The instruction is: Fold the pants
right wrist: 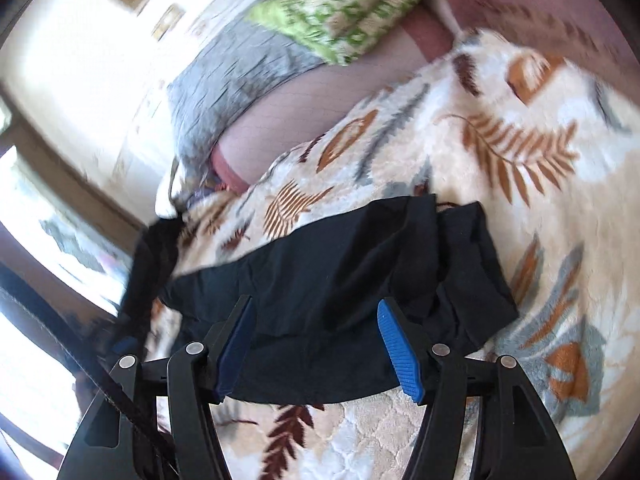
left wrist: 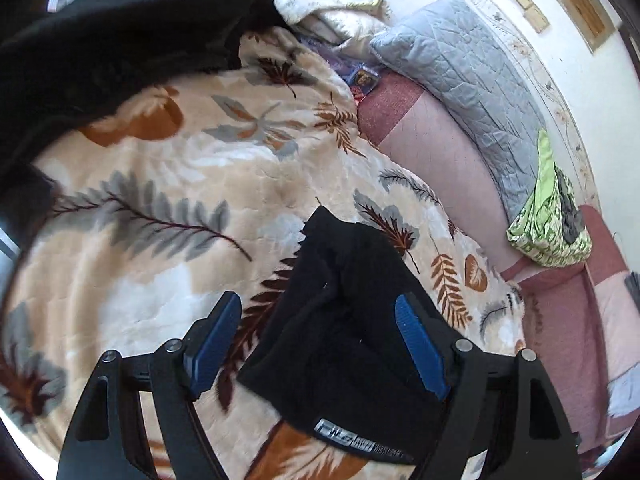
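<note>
Black pants [left wrist: 344, 320] lie on a leaf-patterned blanket [left wrist: 168, 208]. In the left wrist view one end of them, with a silver logo, lies between and under the fingers, and more black cloth [left wrist: 100, 48] is bunched at the top left. My left gripper [left wrist: 318, 308] is open above that end, nothing held. In the right wrist view the pants [right wrist: 340, 264] stretch across the blanket [right wrist: 520, 160]. My right gripper [right wrist: 316, 308] is open just over them, nothing held.
A grey quilted pillow [left wrist: 460, 80] and a green patterned cloth [left wrist: 552, 220] lie on the pink sheet [left wrist: 440, 152] by the wall. The pillow [right wrist: 224, 80] and green cloth [right wrist: 340, 12] also show in the right wrist view. A window [right wrist: 44, 240] is at left.
</note>
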### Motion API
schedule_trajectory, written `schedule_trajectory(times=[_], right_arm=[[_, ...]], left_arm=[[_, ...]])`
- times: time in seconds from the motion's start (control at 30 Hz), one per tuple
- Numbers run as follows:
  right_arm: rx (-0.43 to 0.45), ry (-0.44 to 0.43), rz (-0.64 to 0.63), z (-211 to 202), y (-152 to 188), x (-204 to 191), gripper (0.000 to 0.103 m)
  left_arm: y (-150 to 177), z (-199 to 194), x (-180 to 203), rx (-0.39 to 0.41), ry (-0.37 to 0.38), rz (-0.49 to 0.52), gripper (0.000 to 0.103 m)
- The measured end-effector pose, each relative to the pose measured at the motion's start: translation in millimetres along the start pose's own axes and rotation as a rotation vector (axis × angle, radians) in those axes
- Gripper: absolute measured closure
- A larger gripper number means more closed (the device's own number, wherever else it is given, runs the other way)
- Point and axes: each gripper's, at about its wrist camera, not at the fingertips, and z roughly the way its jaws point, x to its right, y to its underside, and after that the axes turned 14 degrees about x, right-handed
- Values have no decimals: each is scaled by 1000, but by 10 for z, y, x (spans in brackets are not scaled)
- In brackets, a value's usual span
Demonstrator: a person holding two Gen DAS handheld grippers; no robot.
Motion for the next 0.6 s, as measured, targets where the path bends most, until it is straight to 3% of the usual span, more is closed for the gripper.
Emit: schedule_trajectory(times=[0.23,0.4,0.6], right_arm=[[-60,42,79,139,-215,127,33],[-83,217,-70,460,-233,48,33],[-131,330,-207,896,-143,-51,34]], left_arm=[[-96,653,-177,-74,52,-131,22],[-157,945,-189,-99,69,-137,22],[-204,1186,-91,-129,65,-71,21]])
